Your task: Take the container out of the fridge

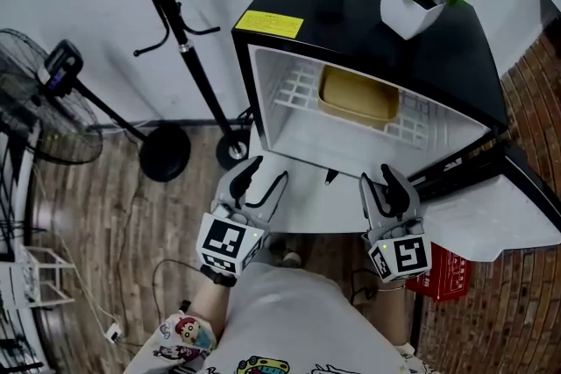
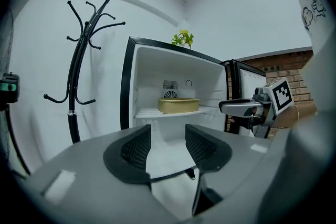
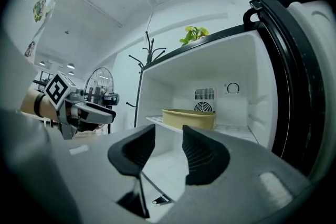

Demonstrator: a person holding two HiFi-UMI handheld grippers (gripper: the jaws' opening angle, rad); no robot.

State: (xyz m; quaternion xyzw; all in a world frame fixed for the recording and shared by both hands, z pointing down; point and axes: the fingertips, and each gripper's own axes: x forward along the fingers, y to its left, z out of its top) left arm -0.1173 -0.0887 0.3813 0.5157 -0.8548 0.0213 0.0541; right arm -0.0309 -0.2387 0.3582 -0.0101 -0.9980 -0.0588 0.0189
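The left tool (image 1: 266, 174) and the right tool (image 1: 378, 179) are built alike. Each has a smooth pale grey moulded body with a small lighter rectangular patch (image 2: 59, 184) on its top, two black curved jaws whose inner pads (image 2: 137, 148) carry a fine ribbed grid, and at the near end a white cube (image 1: 230, 243) printed with bold black square markers. The person wears a light grey short-sleeved T-shirt (image 1: 294, 311), with a colourful cartoon figure printed on the left sleeve (image 1: 182, 333) and more cartoon prints in green and yellow across the chest.
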